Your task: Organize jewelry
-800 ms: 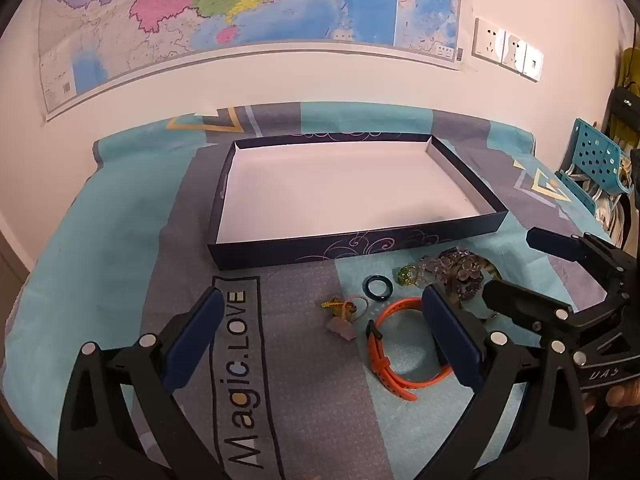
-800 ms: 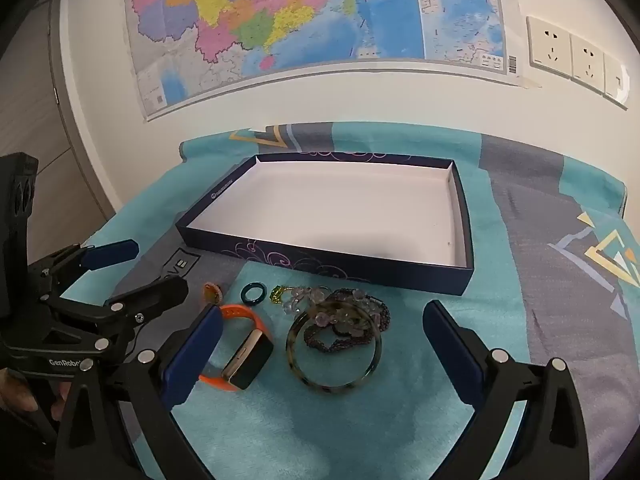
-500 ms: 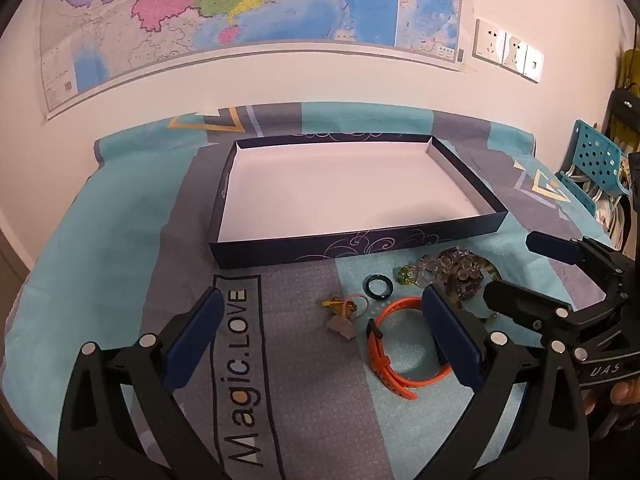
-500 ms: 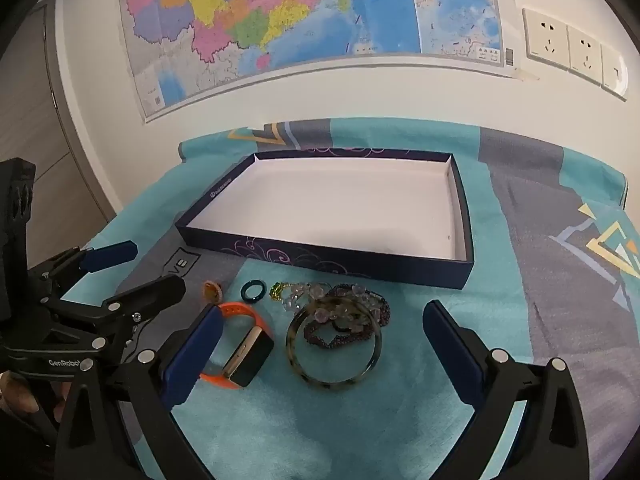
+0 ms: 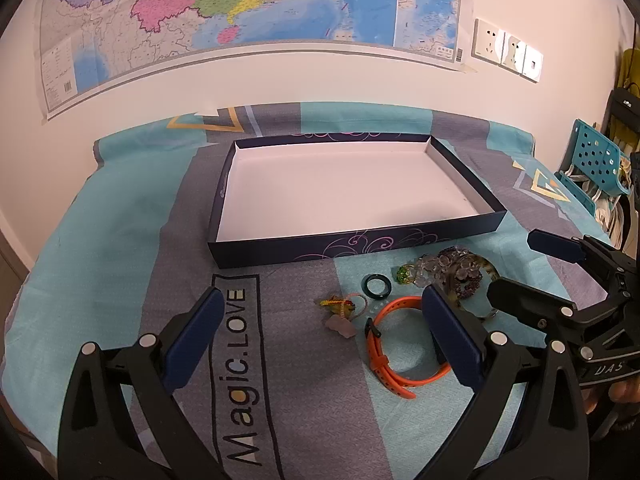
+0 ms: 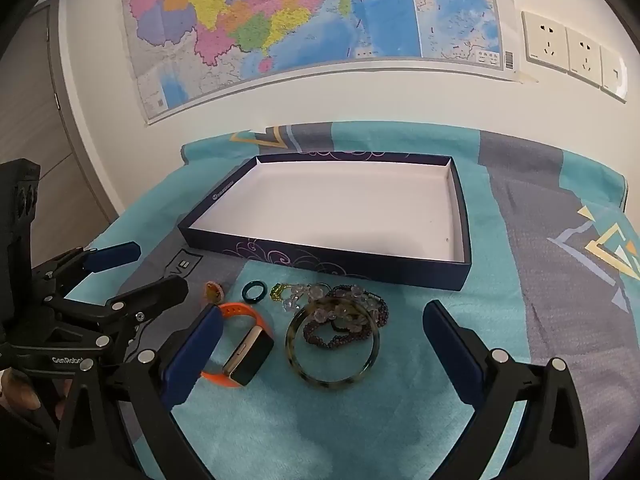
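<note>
A dark blue box lid with a white inside (image 5: 352,246) (image 6: 320,262) lies empty on the cloth. In front of it sit an orange-strapped watch (image 6: 244,354) (image 5: 384,356), a mottled bangle (image 6: 332,376), purple and clear bead bracelets (image 6: 344,322), a dark green ring (image 6: 254,292) (image 5: 376,285), a small green charm (image 6: 276,291) and a pink and yellow trinket (image 5: 340,312). My left gripper (image 5: 320,340) hovers open above the cloth left of the watch. My right gripper (image 6: 320,354) is open over the bangle and watch, holding nothing.
A teal and grey cloth (image 5: 120,240) printed "Magic.LOVE" covers the table. A map (image 5: 240,12) and wall sockets (image 6: 576,54) are on the wall behind. A teal perforated chair (image 5: 592,160) stands at the right. A door (image 6: 28,120) is at the left.
Both views have shifted very slightly; the jewelry and box have not moved and both grippers stay wide open.
</note>
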Tool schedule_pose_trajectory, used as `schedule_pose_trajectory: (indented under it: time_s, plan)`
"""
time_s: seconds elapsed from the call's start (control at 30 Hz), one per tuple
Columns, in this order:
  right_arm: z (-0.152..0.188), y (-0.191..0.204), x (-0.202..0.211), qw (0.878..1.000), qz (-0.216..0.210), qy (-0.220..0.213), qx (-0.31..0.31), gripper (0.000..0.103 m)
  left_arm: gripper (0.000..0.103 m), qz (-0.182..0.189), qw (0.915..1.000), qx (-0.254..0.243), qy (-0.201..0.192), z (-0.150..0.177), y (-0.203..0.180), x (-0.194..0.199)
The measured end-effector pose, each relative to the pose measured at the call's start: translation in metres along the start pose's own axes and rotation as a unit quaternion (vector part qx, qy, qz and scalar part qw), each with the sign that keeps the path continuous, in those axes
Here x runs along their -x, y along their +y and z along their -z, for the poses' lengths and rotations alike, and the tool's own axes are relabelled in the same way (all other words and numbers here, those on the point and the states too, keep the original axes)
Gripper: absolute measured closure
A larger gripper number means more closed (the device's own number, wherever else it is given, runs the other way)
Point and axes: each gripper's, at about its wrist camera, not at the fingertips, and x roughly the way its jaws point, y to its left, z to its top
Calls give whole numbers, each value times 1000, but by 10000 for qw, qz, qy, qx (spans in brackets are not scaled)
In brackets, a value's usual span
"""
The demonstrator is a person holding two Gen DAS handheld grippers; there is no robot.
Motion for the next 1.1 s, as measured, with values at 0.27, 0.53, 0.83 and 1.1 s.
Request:
schedule_pose_trajectory:
  time_s: [0.27,0.53,0.83,1.1]
  plan:
    - [0,-4,0,10000,-30,22,-57,6,6,8,10000,-6,3,0,0,0]
    - [0,-6,-2,10000,-48,47,-54,6,6,12,10000,-4,12,0,0,-1]
    - [0,-6,-3,9999,-73,53,-62,6,6,12,10000,-5,8,0,0,-1]
    - [-1,-5,-3,9999,-73,61,-58,6,6,9,10000,-4,6,0,0,-1]
